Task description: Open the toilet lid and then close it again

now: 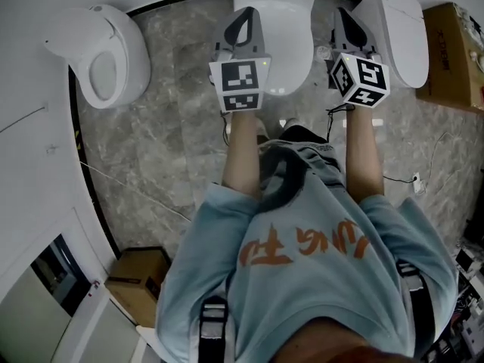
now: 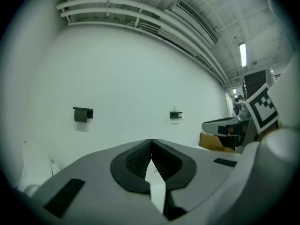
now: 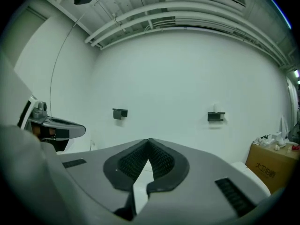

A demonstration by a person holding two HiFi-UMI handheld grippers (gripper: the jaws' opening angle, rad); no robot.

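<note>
middle toilet (image 1: 286, 48): far centre, between left toilet (image 1: 106, 55) and right toilet (image 1: 399, 32)
left gripper (image 1: 243, 13): over middle toilet
right gripper (image 1: 345, 13): over middle/right gap
far box (image 1: 454, 51): right of right toilet
near box (image 1: 138, 280): near left

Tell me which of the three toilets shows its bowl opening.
The toilet at far left: its oval seat ring and opening are visible. The middle toilet and the right toilet show only smooth closed lids.
</note>
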